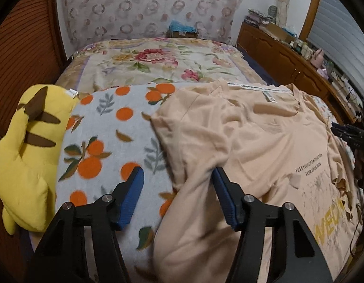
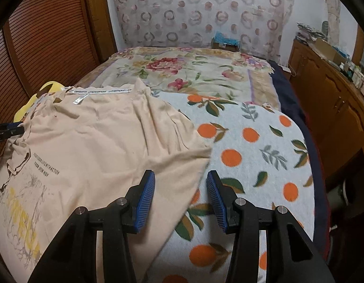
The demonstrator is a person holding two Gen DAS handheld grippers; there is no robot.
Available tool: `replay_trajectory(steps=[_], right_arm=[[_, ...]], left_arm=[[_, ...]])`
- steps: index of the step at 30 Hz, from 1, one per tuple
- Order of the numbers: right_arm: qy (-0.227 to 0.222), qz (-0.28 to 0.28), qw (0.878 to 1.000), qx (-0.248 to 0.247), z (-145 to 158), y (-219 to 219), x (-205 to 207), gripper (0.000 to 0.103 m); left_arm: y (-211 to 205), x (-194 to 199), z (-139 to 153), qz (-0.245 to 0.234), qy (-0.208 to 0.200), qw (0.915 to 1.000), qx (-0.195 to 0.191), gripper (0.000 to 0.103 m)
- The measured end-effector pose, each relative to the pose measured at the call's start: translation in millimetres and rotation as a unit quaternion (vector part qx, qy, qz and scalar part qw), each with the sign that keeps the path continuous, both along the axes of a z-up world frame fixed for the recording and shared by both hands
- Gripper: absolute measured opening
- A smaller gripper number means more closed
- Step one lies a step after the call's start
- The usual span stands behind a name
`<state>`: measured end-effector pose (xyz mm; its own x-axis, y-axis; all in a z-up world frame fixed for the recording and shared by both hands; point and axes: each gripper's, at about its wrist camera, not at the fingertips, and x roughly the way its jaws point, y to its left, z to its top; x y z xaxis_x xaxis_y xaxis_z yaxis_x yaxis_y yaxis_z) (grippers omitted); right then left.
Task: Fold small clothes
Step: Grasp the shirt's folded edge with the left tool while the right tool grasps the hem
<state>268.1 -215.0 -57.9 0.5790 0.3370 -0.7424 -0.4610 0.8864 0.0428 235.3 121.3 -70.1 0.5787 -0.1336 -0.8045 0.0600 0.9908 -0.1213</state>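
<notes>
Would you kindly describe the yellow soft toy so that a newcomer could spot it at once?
Start at the bed and find the grey blanket with oranges at its near end. The yellow plush toy lies at that blanket's edge, beside the wooden slatted door, across from the peach T-shirt. Nothing else there is bright yellow with dark brown stripes.

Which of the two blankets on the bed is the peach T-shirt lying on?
The grey fleece blanket with oranges, nearer the grippers; the peach T-shirt lies on it. The cream rose-patterned blanket lies beyond, bare.
</notes>
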Motion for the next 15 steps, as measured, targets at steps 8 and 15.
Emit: replay_trajectory(steps=[8,15], right_arm=[[-0.006,0.035,0.999,-0.007,-3,10,4,0.008],[-0.088,0.039,0.995,0.017,36,-2,-45,0.007]], left_arm=[[-22,5,11,-0.025,-0.009,0.9996,0.005,0.008],[-30,-54,79,-0.031,-0.117,0.9926,-0.006,0.007]])
